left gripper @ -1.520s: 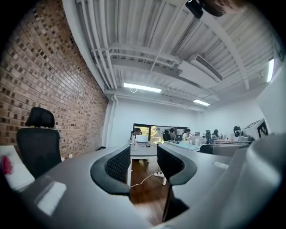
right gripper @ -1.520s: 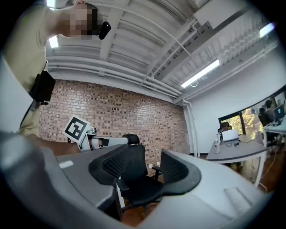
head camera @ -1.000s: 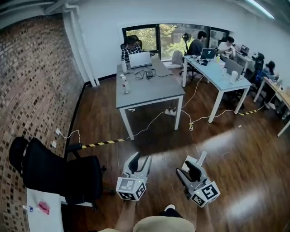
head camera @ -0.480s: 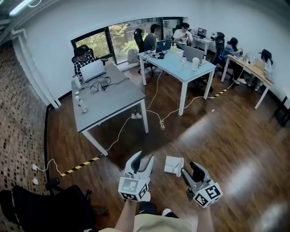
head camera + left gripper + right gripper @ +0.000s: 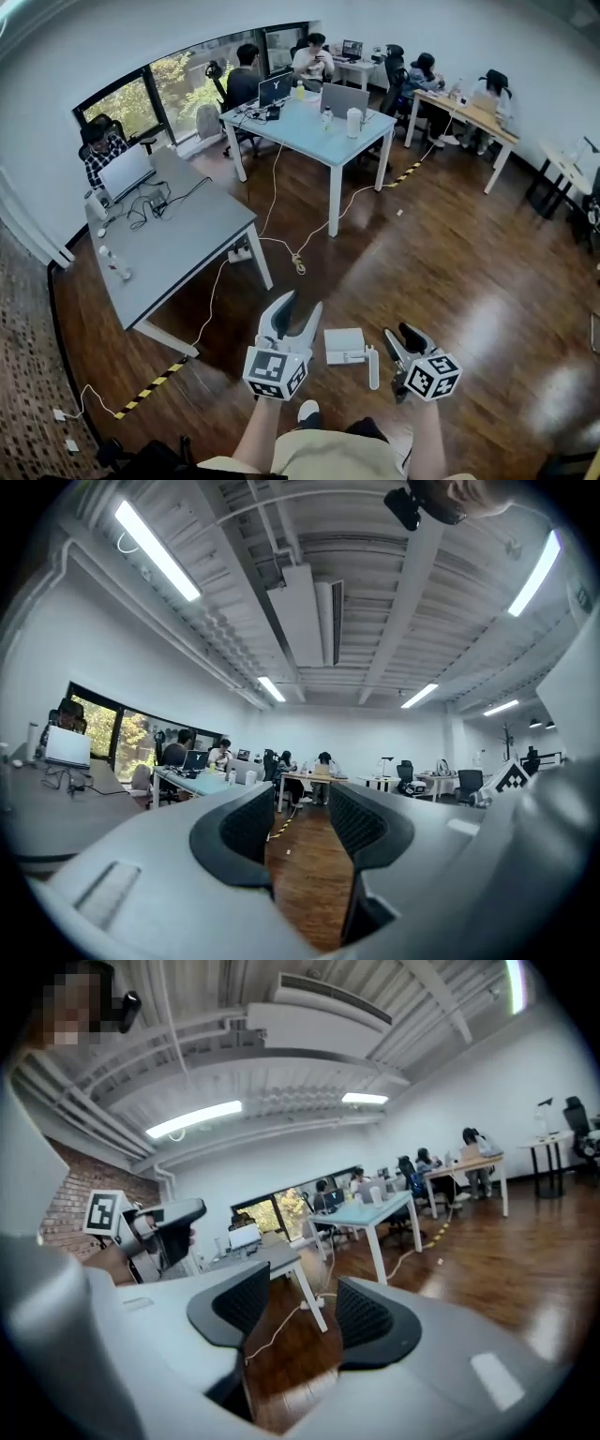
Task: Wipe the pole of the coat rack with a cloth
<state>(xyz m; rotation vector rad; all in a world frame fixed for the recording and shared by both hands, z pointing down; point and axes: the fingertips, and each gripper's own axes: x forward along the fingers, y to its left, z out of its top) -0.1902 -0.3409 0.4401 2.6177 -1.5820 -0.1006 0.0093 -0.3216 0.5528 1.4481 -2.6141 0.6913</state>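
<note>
Both forearms reach forward side by side. The left tongs and right tongs point roughly level over the wood floor, both released and empty. No cloth or coat rack shows in any view. This looks like the searching step, and the next move calls for finding and gripping the cloth.

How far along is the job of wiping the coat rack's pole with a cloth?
Done: nothing that shows. In hand: nothing either. The left gripper and the right gripper both have their fingers apart, with only the wooden floor between them and no cloth. No cloth or coat rack can be clearly made out in any view. Left: all of it, meaning picking up a cloth, reaching the rack and wiping its pole.
</note>
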